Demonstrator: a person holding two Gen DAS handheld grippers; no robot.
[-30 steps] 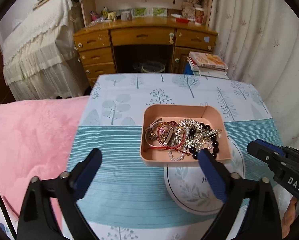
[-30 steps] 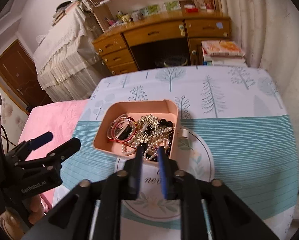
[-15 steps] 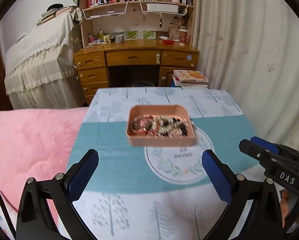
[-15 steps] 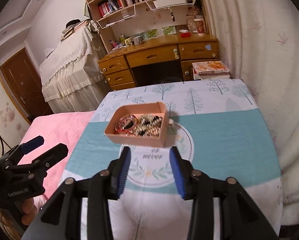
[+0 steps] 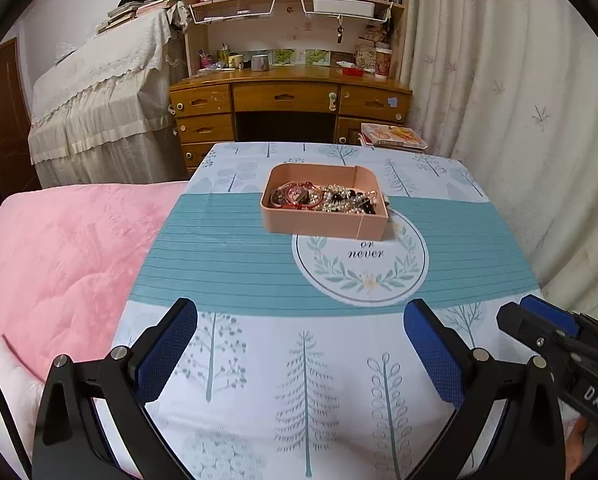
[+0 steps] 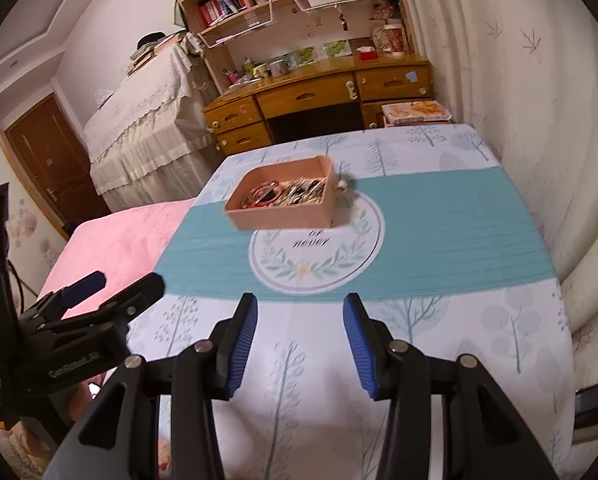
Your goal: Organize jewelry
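Observation:
A pink tray [image 5: 323, 222] stands on the table near the teal band of the cloth; it also shows in the right wrist view [image 6: 283, 214]. It holds a heap of jewelry [image 5: 325, 198]: bangles, pearl strands, dark beads, a sparkly brooch. A small white ring-like piece [image 6: 341, 185] lies just right of the tray. My left gripper [image 5: 299, 344] is open and empty, over the near part of the table, well short of the tray. My right gripper [image 6: 299, 332] is open and empty, also near the front edge.
The table wears a tree-print cloth [image 5: 299, 380] with a round leaf emblem [image 5: 361, 264]. A pink blanket [image 5: 59, 248] lies to the left. A wooden desk [image 5: 287, 100] with shelves stands behind; a curtain [image 5: 519, 100] hangs at right.
Both grippers have drawn back from the tray toward the table's near edge. The right gripper's jaws have opened from nearly shut to wide apart. The tray has not moved.

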